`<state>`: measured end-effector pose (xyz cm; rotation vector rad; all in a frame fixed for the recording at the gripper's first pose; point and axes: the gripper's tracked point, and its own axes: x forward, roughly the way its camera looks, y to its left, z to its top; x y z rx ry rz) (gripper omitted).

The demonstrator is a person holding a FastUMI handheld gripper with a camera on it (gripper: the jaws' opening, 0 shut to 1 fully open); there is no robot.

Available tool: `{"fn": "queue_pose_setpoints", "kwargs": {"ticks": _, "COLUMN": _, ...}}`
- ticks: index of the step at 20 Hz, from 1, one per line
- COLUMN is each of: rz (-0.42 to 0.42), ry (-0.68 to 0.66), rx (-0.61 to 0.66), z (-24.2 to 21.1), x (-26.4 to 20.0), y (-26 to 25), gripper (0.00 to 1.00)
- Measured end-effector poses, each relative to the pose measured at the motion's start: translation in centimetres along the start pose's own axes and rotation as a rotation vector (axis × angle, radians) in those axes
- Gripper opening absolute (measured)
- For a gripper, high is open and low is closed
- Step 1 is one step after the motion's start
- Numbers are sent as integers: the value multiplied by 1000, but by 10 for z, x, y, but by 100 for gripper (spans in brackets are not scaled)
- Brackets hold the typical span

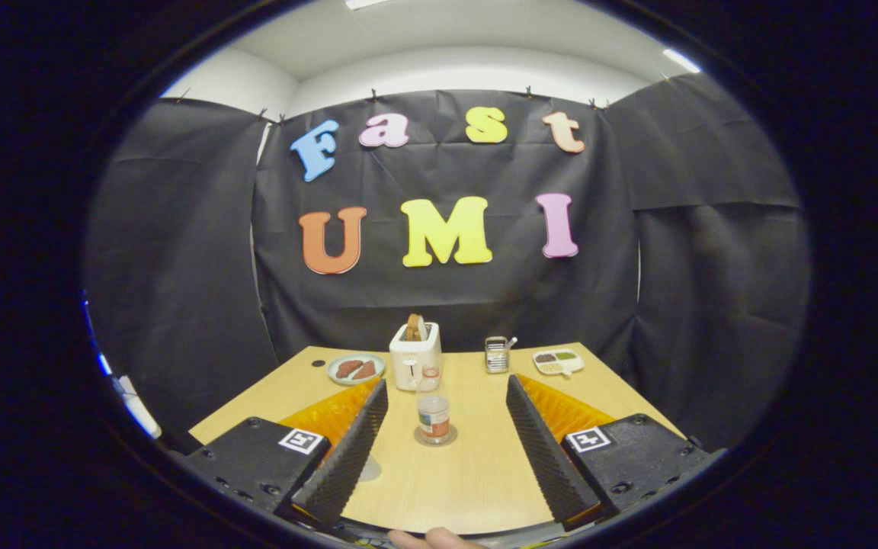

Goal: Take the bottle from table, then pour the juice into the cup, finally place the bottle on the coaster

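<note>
A small clear bottle (433, 414) with a label band and a little liquid at the bottom stands upright on a round coaster (447, 440) on the wooden table (469, 480). It sits between my two fingers, a little closer to the left one, and touches neither. My gripper (447, 383) is open wide, with the fingers (347, 450) spread to either side of the bottle. Nothing is held.
Beyond the bottle a white toaster (416, 357) holds a slice of toast. A plate with meat (355, 369) lies to its left. A small metal rack (497, 354) and a white divided dish (558, 361) stand at the back right. A fingertip (431, 540) shows at the near table edge.
</note>
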<state>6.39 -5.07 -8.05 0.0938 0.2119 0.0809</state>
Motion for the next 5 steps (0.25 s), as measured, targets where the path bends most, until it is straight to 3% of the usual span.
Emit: {"fn": "queue_pose_setpoints", "kwargs": {"ticks": 5, "rz": -29, "ry": -65, "rx": -23, "z": 19, "x": -23, "y": -14, "gripper": 100}}
